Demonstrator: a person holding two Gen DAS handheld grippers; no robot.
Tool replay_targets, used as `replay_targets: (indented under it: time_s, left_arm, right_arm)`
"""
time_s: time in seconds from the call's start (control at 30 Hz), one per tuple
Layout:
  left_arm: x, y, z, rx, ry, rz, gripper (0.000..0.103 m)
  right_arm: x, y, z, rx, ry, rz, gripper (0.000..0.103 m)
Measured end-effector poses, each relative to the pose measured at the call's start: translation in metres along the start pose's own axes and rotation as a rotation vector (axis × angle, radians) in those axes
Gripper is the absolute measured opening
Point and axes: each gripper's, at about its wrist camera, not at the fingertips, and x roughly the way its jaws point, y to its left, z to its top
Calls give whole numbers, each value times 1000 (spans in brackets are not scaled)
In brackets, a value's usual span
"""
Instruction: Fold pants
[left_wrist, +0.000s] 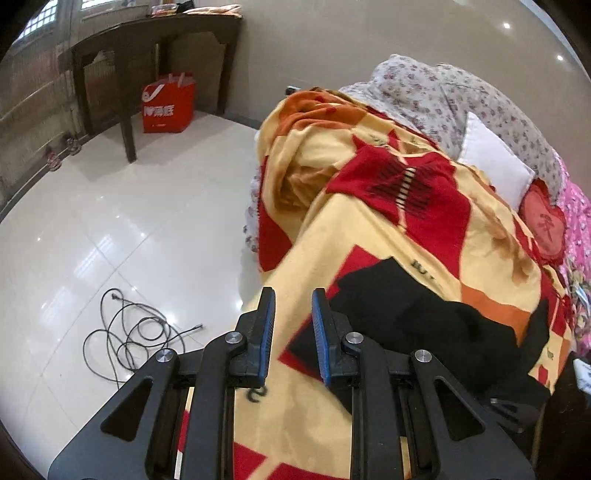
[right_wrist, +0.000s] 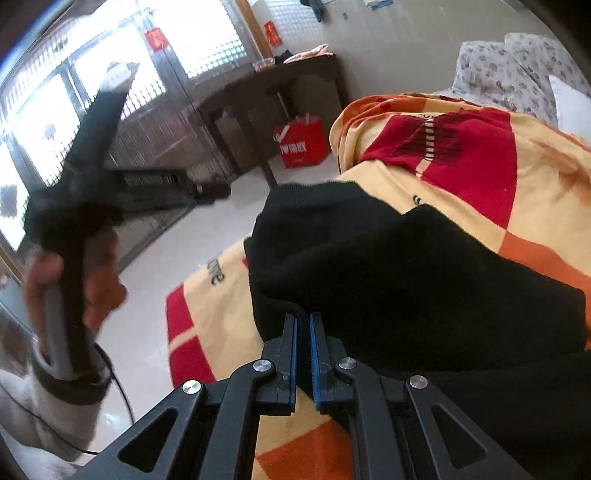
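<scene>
Black pants (left_wrist: 424, 325) lie bunched on a yellow, red and orange blanket (left_wrist: 369, 229) that covers the bed. In the left wrist view my left gripper (left_wrist: 293, 301) hovers over the blanket's edge, left of the pants, open with nothing between its blue pads. In the right wrist view my right gripper (right_wrist: 303, 317) is shut on a fold of the pants (right_wrist: 388, 277), which hump up just ahead of it. The left gripper (right_wrist: 218, 190) appears there too, blurred, held in a hand (right_wrist: 99, 284) over the floor, apart from the pants.
A dark wooden table (left_wrist: 155, 48) stands by the window with a red shopping bag (left_wrist: 168, 103) under it. A black cable (left_wrist: 136, 332) lies coiled on the white tile floor. A floral quilt (left_wrist: 443, 96) and white pillow (left_wrist: 495, 162) sit at the bed's far end.
</scene>
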Motion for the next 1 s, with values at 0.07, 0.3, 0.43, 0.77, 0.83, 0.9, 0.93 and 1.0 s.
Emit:
replay_targets:
  time_s: [0.07, 0.3, 0.43, 0.77, 0.83, 0.9, 0.93, 1.0]
  left_arm:
    - [1, -8, -2, 19, 6, -19, 18]
    - [19, -24, 1, 63, 45, -42, 39]
    - [31, -13, 13, 0, 46, -79, 51]
    - [79, -20, 30, -16, 192, -184, 65]
    - [86, -23, 32, -12, 215, -200, 65]
    - [89, -31, 31, 11, 228, -215, 65]
    - [89, -34, 29, 24, 226, -216, 65]
    - [85, -40, 26, 63, 203, -199, 64]
  right_arm:
    - [2, -1, -4, 9, 17, -13, 9]
    - [-54, -13, 0, 11, -39, 10, 24]
    - [-81, -39, 9, 65, -105, -79, 27]
    - [-85, -149, 11, 377, -69, -264, 45]
    - [-77, -157, 10, 400, -34, -231, 46]
    - [-68, -168, 7, 435, -4, -194, 46]
    - [-64, -167, 6, 437, 9, -182, 46]
    - [-56, -157, 7, 389, 16, -194, 38]
